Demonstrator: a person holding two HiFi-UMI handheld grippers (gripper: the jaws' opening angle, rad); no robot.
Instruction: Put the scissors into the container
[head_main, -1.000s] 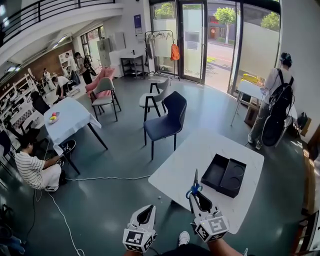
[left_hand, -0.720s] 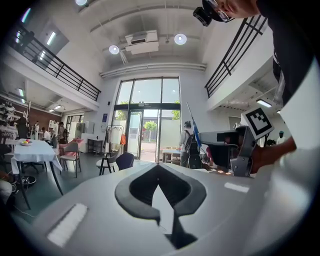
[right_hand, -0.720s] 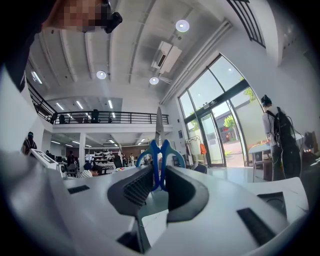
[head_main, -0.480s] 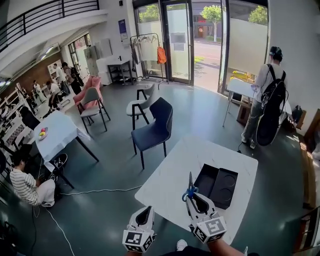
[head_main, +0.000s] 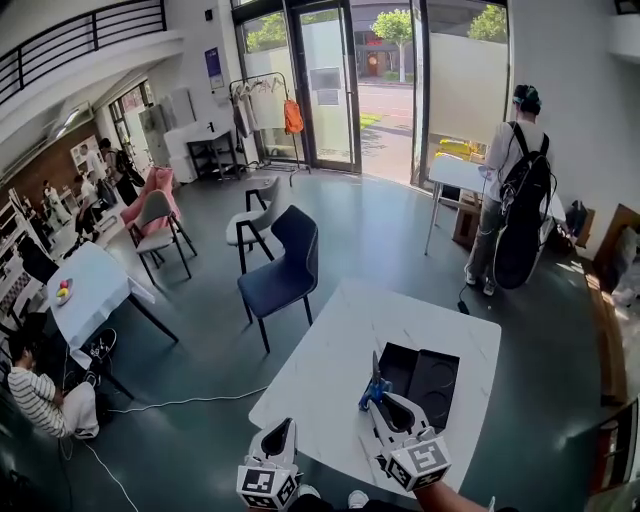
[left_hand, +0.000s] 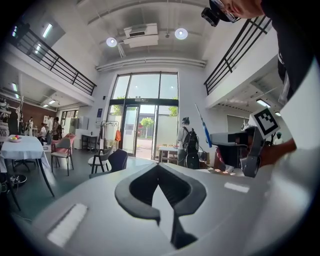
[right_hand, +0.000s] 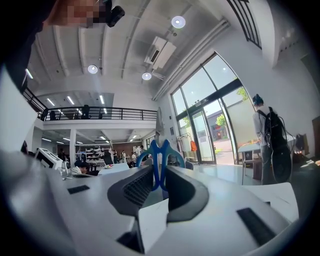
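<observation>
The container (head_main: 425, 372) lies on the table (head_main: 320, 370), in its right half. Over the table's near edge, just in front of the container, the right gripper (head_main: 385, 405) has the scissors (head_main: 374, 382) between its jaws, blades pointing up. The left gripper (head_main: 280, 432) hangs off the table's near left corner, over the floor. A chair (head_main: 280, 265) stands at the table's far left side. Beyond the table's far right corner a person (head_main: 510, 190) stands at a second table (head_main: 452, 172).

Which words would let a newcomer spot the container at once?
Find the white table nearest the camera in the head view. On its right half lies the container: a flat black tray with two compartments, the only dark thing resting on that top.
</observation>
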